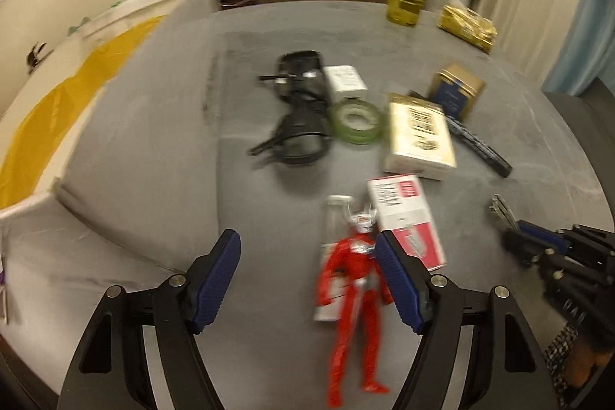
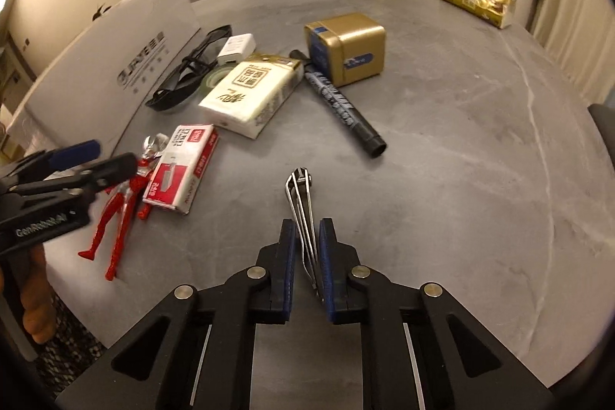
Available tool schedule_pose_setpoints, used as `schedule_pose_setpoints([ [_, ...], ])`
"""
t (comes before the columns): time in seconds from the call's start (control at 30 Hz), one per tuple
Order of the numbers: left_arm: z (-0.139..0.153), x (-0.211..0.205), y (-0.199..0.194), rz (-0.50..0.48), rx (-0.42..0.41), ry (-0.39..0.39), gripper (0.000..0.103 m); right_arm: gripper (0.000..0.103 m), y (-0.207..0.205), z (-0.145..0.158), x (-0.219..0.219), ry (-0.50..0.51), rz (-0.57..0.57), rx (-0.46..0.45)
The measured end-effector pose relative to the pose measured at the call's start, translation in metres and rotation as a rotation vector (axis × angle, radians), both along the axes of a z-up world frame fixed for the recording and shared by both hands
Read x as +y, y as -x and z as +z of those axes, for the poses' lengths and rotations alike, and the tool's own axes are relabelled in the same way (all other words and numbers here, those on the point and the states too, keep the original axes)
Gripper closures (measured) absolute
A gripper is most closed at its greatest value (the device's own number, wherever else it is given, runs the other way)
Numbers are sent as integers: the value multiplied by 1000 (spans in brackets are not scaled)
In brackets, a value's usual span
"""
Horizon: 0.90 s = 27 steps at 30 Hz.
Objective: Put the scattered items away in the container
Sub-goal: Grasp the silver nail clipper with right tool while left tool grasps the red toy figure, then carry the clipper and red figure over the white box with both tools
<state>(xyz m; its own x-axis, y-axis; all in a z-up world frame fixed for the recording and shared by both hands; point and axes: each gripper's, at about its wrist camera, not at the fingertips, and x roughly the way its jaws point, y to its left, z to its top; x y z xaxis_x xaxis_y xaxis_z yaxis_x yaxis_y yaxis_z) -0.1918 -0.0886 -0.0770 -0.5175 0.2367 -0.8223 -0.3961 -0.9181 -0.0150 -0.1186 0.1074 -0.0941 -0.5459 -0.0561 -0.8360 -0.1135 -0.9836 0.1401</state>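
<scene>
Barely begun, the tidy-up centres on a metal nail clipper [image 2: 301, 214], clamped between the jaws of the right gripper [image 2: 307, 256] just above the grey table [image 2: 461, 160]. Just left, the left gripper [image 1: 307, 279] hovers with jaws apart over a red toy figure [image 1: 353, 310]. A staple box [image 2: 180, 168], tissue pack [image 2: 250, 95], marker [image 2: 342, 106], gold tin [image 2: 346, 48], tape roll [image 1: 357, 122] and sunglasses [image 1: 300, 118] lie scattered beside the white box [image 2: 115, 64], its inside largely hidden.

The left wrist view is motion-blurred: the glasses [image 1: 298, 110] and box [image 1: 407, 218] print cannot be read. The left gripper [image 2: 77, 160] hides the figure's [image 2: 119, 214] torso; the container [image 1: 38, 125] is cut off
</scene>
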Motion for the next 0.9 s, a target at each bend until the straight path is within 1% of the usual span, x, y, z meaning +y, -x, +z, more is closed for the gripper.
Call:
schedule_pose_setpoints([
  [0.03,3,-4,-4,8,9,-3,29,90,-1,0,3,10,-5,0],
  [0.1,6,1,-11,-27,-3,-16,29,89,-1,0,7,33,-10,2],
  [0.13,7,8,-15,-55,-6,-13,29,85,0,0,8,44,-14,5],
  [0.17,6,16,-18,-75,-3,-2,29,74,0,0,8,49,-16,9],
  [0.2,4,23,-21,-91,1,14,29,69,2,0,7,55,-15,14],
  [0.23,-1,27,-23,-97,-4,31,29,67,4,0,6,56,-15,18],
  [0.3,-13,26,-26,-84,-37,60,29,67,7,-1,5,33,-11,26],
  [0.33,-17,22,-29,-71,-39,66,29,67,8,-1,4,18,-10,30],
  [0.37,-19,17,-33,-61,-40,64,29,67,8,-1,4,11,-7,32],
  [0.4,-23,10,-36,-59,-47,41,29,68,9,-2,3,0,-3,33],
  [0.43,-24,5,-38,-60,-51,7,29,79,10,-2,1,-19,-4,32],
  [0.47,-23,6,-41,-68,-36,8,30,91,10,-2,1,-29,-3,31],
  [0.5,-22,8,-42,-85,-28,3,50,92,11,-3,1,-28,-5,31],
  [0.53,-20,10,-44,-100,-19,-3,75,92,12,-3,3,-17,-10,31],
  [0.63,-20,14,-46,-121,-19,-17,77,93,11,-3,8,20,-20,38],
  [0.67,-20,14,-47,-124,-18,-21,77,93,10,-4,12,57,-26,39],
  [0.77,-13,11,-50,-129,-13,-64,77,93,6,-2,20,151,-39,49],
  [0.9,1,4,-55,-134,16,-110,77,93,2,2,19,179,-41,66],
])
